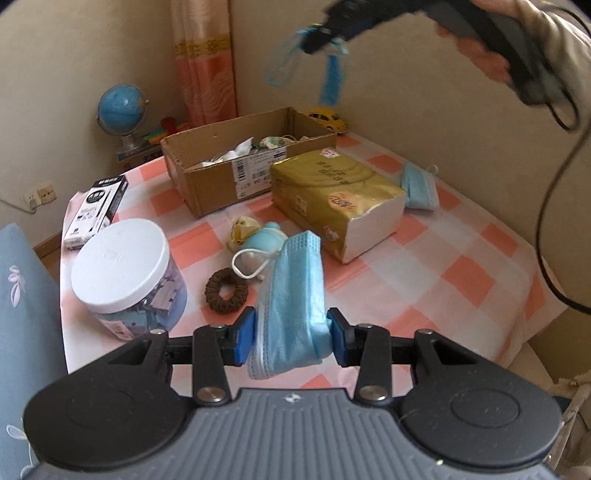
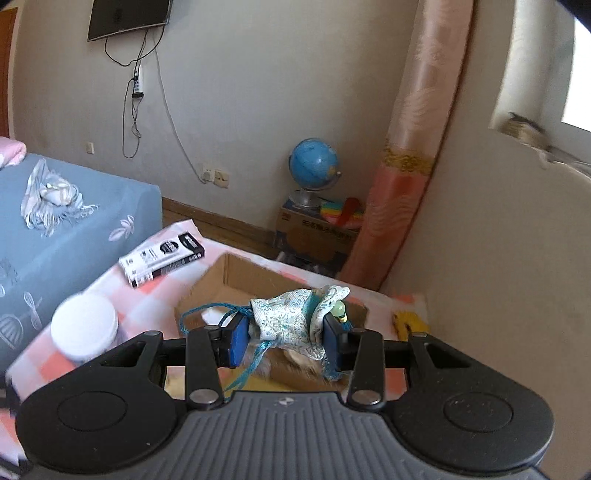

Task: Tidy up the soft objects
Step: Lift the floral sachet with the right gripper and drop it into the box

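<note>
Left gripper (image 1: 291,334): jaws narrow, clamped on a folded blue mask (image 1: 291,291). The mask stands up between the pads, its upper end rising past them and its lower fold hanging out below. It is held clear above the surface (image 1: 443,251), which carries a pink-and-white checked cloth.

Right gripper (image 2: 284,338): jaws narrow, clamped on a small patterned pouch (image 2: 291,321) of white and teal fabric. A green bead (image 2: 338,314) sits at the pouch's right side, and a teal cord (image 2: 207,312) loops out to the left. In the left wrist view the same gripper (image 1: 325,35) appears blurred high above the far end of the surface, gripped by a hand (image 1: 480,48), with teal cords dangling under it.

Box (image 1: 236,162): open cardboard, at the far side of the surface, holding several pale cloth items. In the right wrist view the pouch is held above the box (image 2: 236,277).

On the surface:
- Gold tissue pack (image 1: 332,195), just beside the box, on its near right.
- Second blue mask (image 1: 419,186), touching the pack's right end.
- Brown hair tie (image 1: 226,290), near the centre.
- White loop of cord (image 1: 249,264) and a pale blue soft item (image 1: 264,240), just beyond the hair tie.
- Small cream item (image 1: 242,230), beside the blue one.
- Jar (image 1: 122,273) with a white lid, at the left edge.
- Black-and-white carton (image 1: 98,208), beyond the jar.

Beyond the surface: a globe (image 1: 120,109) and a yellow toy car (image 1: 328,118).
</note>
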Tool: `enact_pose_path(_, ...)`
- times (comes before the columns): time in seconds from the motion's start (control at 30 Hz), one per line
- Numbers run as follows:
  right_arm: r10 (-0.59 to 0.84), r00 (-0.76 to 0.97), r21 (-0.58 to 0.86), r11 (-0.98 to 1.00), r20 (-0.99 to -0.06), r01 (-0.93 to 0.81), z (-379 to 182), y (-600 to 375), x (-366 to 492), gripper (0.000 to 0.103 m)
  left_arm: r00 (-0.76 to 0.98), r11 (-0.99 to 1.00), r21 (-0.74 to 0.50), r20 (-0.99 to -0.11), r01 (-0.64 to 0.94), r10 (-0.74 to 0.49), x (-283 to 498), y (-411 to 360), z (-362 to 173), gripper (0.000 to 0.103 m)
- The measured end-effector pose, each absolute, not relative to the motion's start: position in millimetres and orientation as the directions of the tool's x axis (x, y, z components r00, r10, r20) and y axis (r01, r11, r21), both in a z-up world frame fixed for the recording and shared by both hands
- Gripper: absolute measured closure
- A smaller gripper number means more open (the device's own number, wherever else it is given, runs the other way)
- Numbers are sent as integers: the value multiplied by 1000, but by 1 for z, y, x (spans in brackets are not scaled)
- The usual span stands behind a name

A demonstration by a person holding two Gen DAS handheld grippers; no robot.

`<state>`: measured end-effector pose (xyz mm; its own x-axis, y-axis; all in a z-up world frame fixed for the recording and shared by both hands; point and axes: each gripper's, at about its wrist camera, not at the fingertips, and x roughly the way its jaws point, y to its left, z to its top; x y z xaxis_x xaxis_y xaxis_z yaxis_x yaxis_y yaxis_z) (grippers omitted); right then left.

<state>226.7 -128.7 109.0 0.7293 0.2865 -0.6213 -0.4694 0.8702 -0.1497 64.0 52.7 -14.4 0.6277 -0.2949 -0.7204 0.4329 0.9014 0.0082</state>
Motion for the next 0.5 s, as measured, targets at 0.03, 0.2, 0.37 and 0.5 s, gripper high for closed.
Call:
enact_pose_path(0.03,288,726,-147,870,-624,-471,109,-124,239,57,629,906,6,-721,424,-290,65,54,-15,63)
enact_pose_path(0.2,287,686,-120,869,-668,-480,100,-99,290,57,643,920,4,-716,391,-270,65,58,-13,63)
enact_pose_path(0.37,285,644,-85,873,-710,-480,81,-77,326,57,649,932,-4,-717,363,-256,66,62,-12,63)
enact_pose_path(0.5,269,621,-69,884,-736,-463,60,-62,349,44,640,938,-2,-730,347,-238,67,63,-15,63)
